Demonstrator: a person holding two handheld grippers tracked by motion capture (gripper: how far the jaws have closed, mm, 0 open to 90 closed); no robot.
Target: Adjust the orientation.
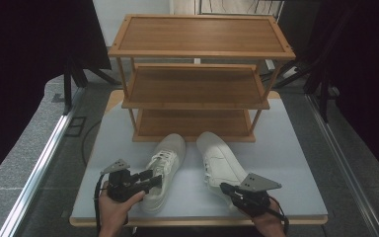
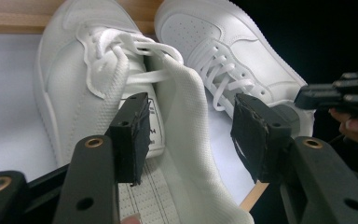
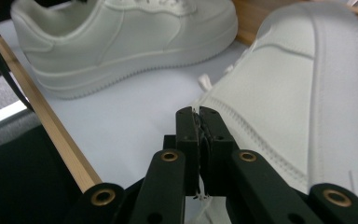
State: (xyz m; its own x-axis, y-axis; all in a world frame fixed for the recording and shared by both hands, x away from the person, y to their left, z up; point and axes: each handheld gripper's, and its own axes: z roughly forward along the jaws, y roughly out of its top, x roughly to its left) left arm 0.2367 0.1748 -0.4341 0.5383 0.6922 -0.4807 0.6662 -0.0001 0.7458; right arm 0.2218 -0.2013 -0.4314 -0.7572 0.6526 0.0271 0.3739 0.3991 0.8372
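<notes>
Two white lace-up sneakers lie on the white table in front of a wooden rack. The left shoe (image 1: 166, 157) (image 2: 70, 79) (image 3: 121, 32) points toward the rack. My left gripper (image 1: 155, 178) (image 2: 193, 126) is open at its heel end. One jaw is inside the shoe's opening and the other outside, with the mesh collar wall between them. The right shoe (image 1: 222, 158) (image 2: 233, 42) (image 3: 298, 107) lies beside it. My right gripper (image 1: 225, 187) (image 3: 198, 112) is at this shoe's heel, jaws pressed together with a thin strip of white material pinched between them.
A three-tier wooden shoe rack (image 1: 197, 34) stands at the back of the table (image 1: 286, 163), its shelves bare. The table's wooden front edge (image 3: 46, 116) runs just under my hands. Black curtains and stands flank both sides.
</notes>
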